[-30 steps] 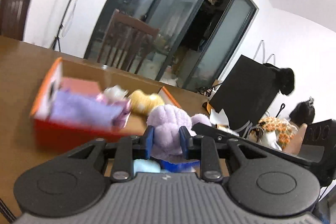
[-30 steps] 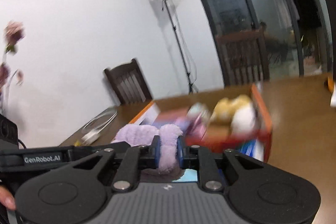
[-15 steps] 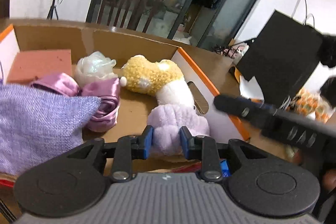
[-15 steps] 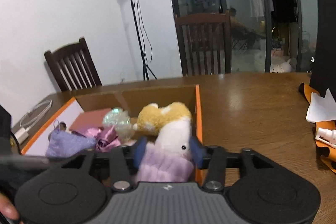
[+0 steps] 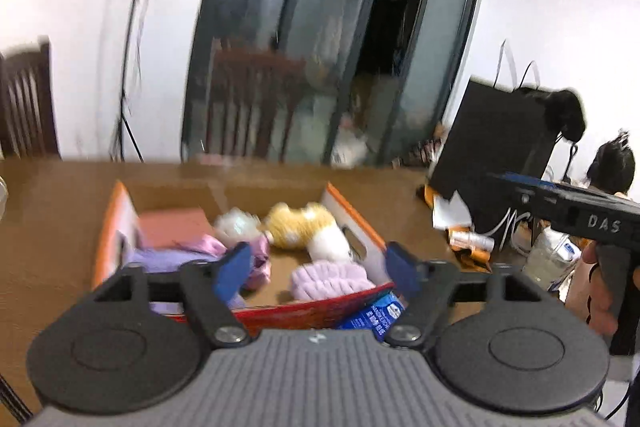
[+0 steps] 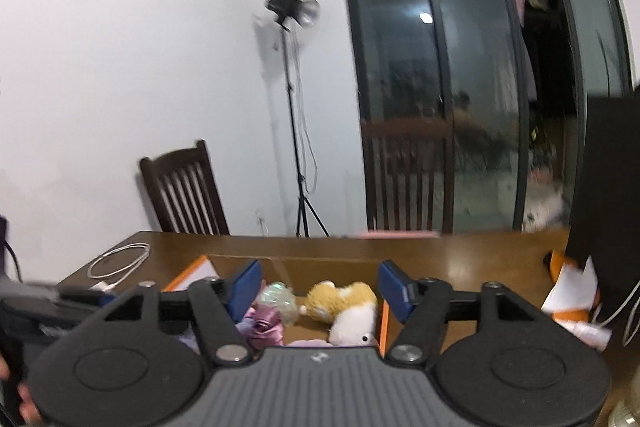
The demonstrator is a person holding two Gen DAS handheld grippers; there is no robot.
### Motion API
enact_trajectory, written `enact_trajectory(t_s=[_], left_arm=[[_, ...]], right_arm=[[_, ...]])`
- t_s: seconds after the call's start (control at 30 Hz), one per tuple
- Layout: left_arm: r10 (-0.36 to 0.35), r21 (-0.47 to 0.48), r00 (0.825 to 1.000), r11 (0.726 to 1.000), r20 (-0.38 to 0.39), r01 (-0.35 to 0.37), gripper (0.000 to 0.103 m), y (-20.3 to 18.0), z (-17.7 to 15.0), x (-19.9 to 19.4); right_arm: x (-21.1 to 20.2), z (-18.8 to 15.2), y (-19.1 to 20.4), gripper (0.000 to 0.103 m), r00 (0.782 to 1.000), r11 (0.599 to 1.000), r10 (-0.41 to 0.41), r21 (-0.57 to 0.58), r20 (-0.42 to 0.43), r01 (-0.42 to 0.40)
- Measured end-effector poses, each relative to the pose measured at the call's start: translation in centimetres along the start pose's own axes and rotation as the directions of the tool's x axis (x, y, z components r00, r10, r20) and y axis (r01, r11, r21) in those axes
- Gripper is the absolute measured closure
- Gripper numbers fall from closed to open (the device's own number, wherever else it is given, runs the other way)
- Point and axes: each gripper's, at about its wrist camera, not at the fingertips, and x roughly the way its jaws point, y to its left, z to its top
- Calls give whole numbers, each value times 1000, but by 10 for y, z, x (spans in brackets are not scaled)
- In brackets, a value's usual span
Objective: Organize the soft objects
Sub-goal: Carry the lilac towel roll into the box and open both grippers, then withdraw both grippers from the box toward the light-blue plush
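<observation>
Both pairs of fingers stand spread wide and I see nothing pinched between them; they have just been opening. On my left gripper (image 5: 318,269) the blue fingers (image 5: 232,269) frame the near part of the cardboard box (image 5: 352,213), which sits on the brown tabletop (image 5: 52,211). The lilac plush (image 5: 330,279) lies loose on the box floor between these fingers, near the front wall, and no pad touches it. At 12 o'clock from it is the yellow and white plush (image 5: 304,231). At 10 o'clock are the pink satin cloth (image 5: 258,259) and a pale iridescent ball (image 5: 238,227); this view is blurred.

On my right gripper (image 6: 320,285) the fingers (image 6: 246,283) are also apart, with only air between. It points a little downward over the near edge of the box. In this view only a thin strip of the lilac plush (image 6: 308,343) shows above the gripper body, with the yellow toy at 1 o'clock from it.

At 3 o'clock in the left view a hand (image 5: 600,291) holds the right gripper by its handle.
</observation>
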Motion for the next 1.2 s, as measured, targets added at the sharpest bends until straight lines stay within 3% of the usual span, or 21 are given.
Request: enact_trajectory(t_s=[0.1,0.17,0.23,0.33,0.4,0.57,0.73,0.83,0.9,0.97,1.07,1.2], left_arm=[[52,52,997,997,58,-55,18,-11,-6,-44],[93,84,990,991,105,-102,6,-19,-12,-66],[153,106,972,979,179,-173,0,-27,-19,-87],[220,133,940,956,259,-260,0,-37,-34,-113],[243,117,928,951,284,-285,0,-41,-50,-128],[267,64,917,953,296,-297,0,-49,-96,-166],[287,29,918,951,274,-307,0,-52,-143,-209],[299,4,914,950,273,-312,0,-52,-164,-231],[297,-17,921,953,252,-303,0,-49,-170,-234],[289,-22,930,956,230,-292,0,-45,-169,-231],[305,-34,925,952,227,-305,0,-40,-169,-225],[275,-39,942,961,191,-273,0,-35,-172,-210]], right_arm=[[-32,0,14,28,999,998,-8,-60,39,11],[-49,-1,22,23,998,996,-8,-85,60,13],[-63,-3,29,21,997,995,-6,-98,77,14],[-83,-10,38,19,995,994,-22,-104,101,32],[-94,-18,46,17,994,993,-23,-110,111,35],[-134,-57,67,11,991,991,-9,-133,132,27],[-177,-105,86,6,995,986,19,-168,97,-2],[-205,-130,91,4,996,992,46,-119,83,-36],[-217,-145,88,3,996,996,67,-56,66,-64],[-217,-153,88,3,997,997,73,-36,39,-72],[-209,-154,86,3,999,999,35,-40,35,-33],[-198,-161,74,4,999,999,36,40,28,-37]])
